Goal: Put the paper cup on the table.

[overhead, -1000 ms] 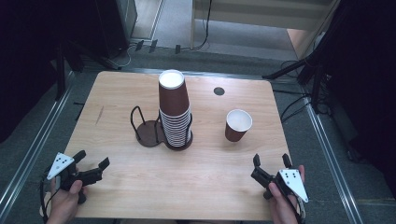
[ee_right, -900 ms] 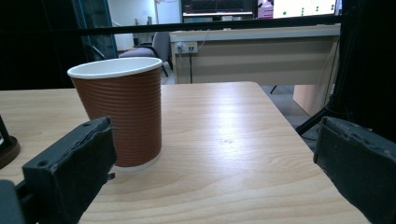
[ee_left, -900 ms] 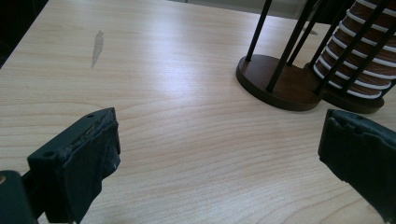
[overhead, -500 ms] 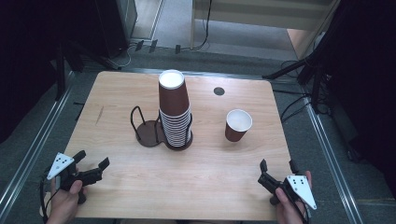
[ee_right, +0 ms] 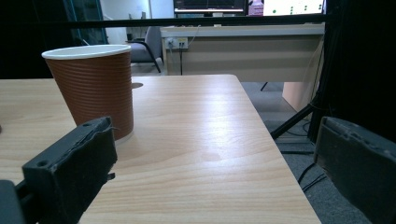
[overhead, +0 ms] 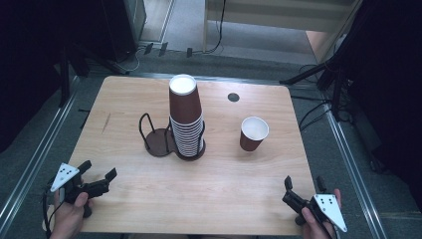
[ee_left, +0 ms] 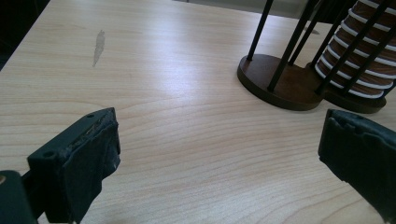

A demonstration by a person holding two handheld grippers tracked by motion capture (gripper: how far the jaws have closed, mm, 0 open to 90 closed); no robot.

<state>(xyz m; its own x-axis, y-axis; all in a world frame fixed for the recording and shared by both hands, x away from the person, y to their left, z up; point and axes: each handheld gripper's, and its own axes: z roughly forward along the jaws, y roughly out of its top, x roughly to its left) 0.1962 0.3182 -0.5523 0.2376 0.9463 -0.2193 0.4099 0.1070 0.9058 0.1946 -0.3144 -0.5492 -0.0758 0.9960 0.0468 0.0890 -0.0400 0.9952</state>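
Note:
A tall stack of brown ribbed paper cups [overhead: 185, 118] [ee_left: 360, 56] stands in the right half of a black wire cup holder [overhead: 160, 140] [ee_left: 280, 79] at the table's middle. A single brown cup [overhead: 253, 133] [ee_right: 93, 86] stands upright to its right. My left gripper [overhead: 97, 180] [ee_left: 224, 163] rests open at the front left corner, jaws wide apart over bare wood. My right gripper [overhead: 303, 185] [ee_right: 219, 172] is open at the front right corner, with the single cup beyond its left jaw.
The wooden table [overhead: 124, 104] has a dark scuff mark [overhead: 105, 123] [ee_left: 98, 44] at the left and a round cable hole [overhead: 233, 97] at the back. Black stands and cables lie on the floor around it. Another desk [ee_right: 243, 46] stands farther off.
My right gripper has drawn back toward the front right corner and sits lower at the table edge. The left gripper and the cups have not moved.

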